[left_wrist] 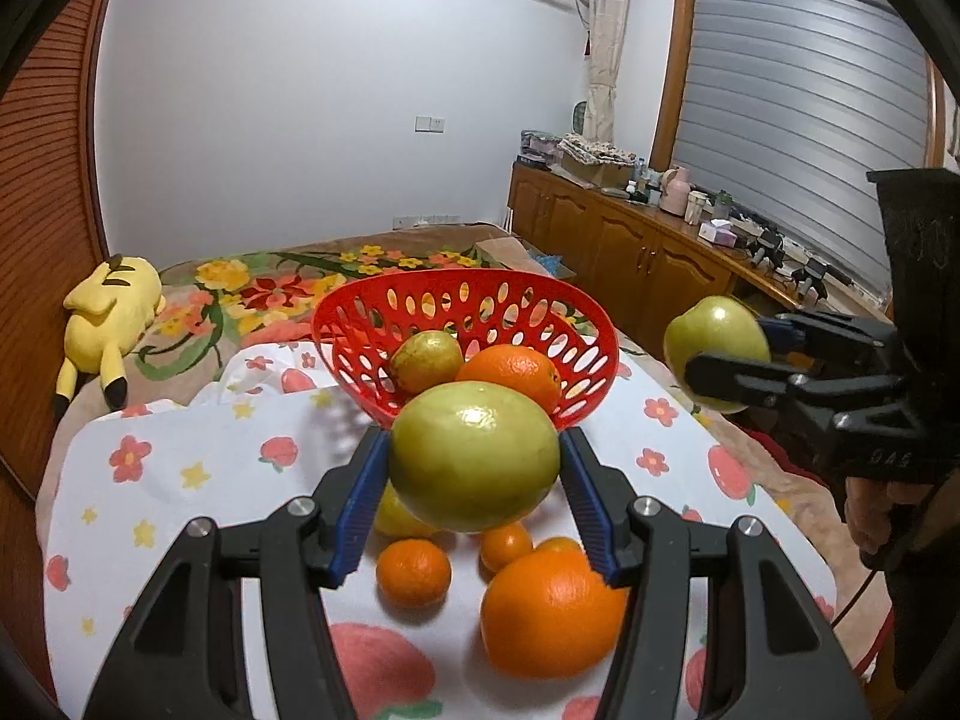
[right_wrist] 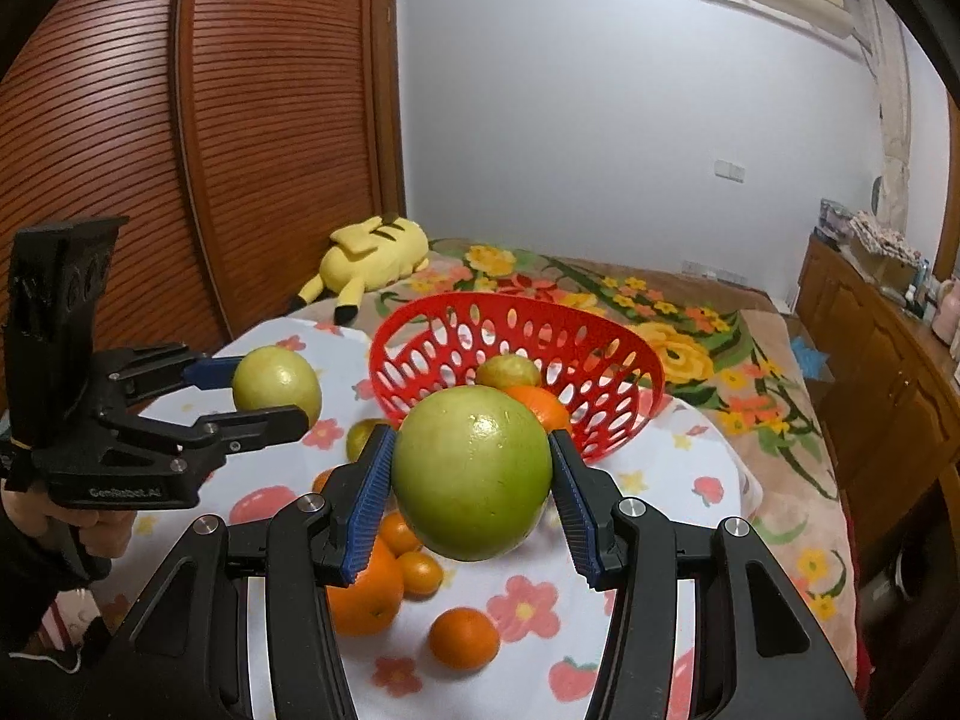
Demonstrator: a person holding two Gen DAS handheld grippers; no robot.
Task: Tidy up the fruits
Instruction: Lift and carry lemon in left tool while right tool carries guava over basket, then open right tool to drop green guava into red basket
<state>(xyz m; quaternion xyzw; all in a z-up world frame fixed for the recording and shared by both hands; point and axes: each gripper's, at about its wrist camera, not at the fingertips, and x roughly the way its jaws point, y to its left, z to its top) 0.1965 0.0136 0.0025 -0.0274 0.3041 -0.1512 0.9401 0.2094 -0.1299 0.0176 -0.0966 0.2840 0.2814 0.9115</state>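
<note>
My left gripper (left_wrist: 474,438) is shut on a large green apple (left_wrist: 474,480), held in the air just in front of the red perforated basket (left_wrist: 540,300). My right gripper (right_wrist: 471,438) is shut on a second green apple (right_wrist: 474,492), also raised near the basket (right_wrist: 630,360). Each gripper with its apple shows in the other view: the right one (left_wrist: 720,348) at the right, the left one (right_wrist: 270,393) at the left. Inside the basket lie a greenish pear (left_wrist: 426,360) and an orange (left_wrist: 513,375). A big orange (left_wrist: 549,612) and small mandarins (left_wrist: 414,573) lie on the cloth below.
The fruits lie on a white flowered cloth (left_wrist: 180,480) over a bed with a floral blanket (right_wrist: 690,312). A yellow plush toy (left_wrist: 108,312) lies at the far left by the wooden wardrobe. Cluttered wooden cabinets (left_wrist: 630,240) run along the right. A hand (right_wrist: 72,525) holds the left gripper's handle.
</note>
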